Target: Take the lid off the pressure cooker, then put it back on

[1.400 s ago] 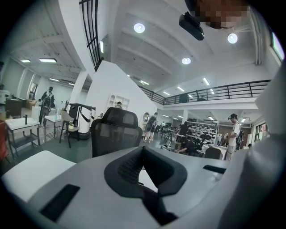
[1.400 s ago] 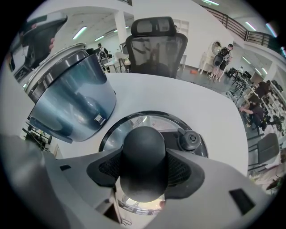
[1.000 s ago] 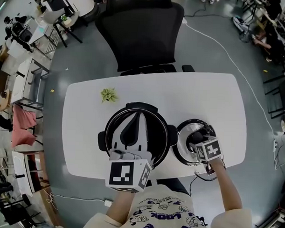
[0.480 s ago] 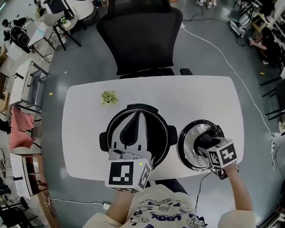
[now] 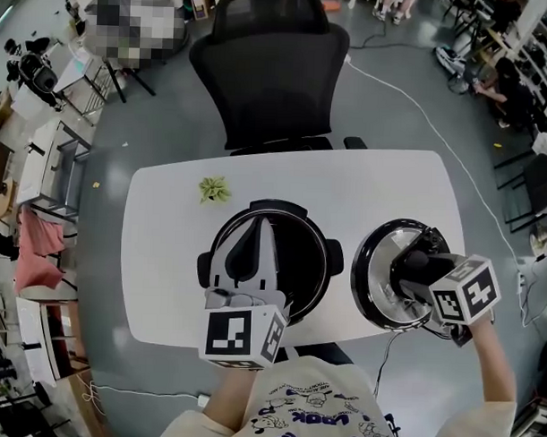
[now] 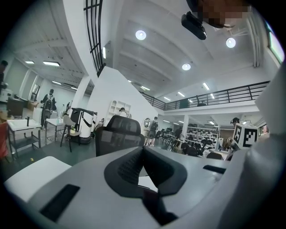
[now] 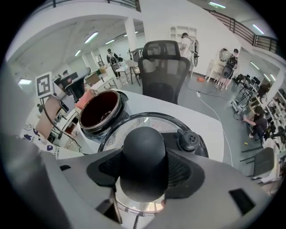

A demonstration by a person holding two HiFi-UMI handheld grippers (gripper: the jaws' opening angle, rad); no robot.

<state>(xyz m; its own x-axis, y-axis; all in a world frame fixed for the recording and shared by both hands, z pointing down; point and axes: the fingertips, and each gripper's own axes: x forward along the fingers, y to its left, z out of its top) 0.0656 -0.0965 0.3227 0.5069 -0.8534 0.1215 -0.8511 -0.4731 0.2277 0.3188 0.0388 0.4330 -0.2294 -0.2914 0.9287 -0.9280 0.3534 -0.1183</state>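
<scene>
We are seeing the right gripper [image 5: 413, 267] clamping its jaws on the black knob [image 7: 144, 152] of the lid [image 5: 379, 262], holding the lid off the pressure cooker [image 5: 319, 259] and to its right, over the right end of the white table [image 5: 166, 218], close to the right edge

The cooker is standing open mid-table. The left gripper [image 5: 262, 235] is reaching over its near rim, jaws pressed together on nothing

We are noting bare tabletop at the left, a small green plant [image 5: 214, 189] at far left, and an office chair [image 5: 270, 70] beyond the far edge
</scene>
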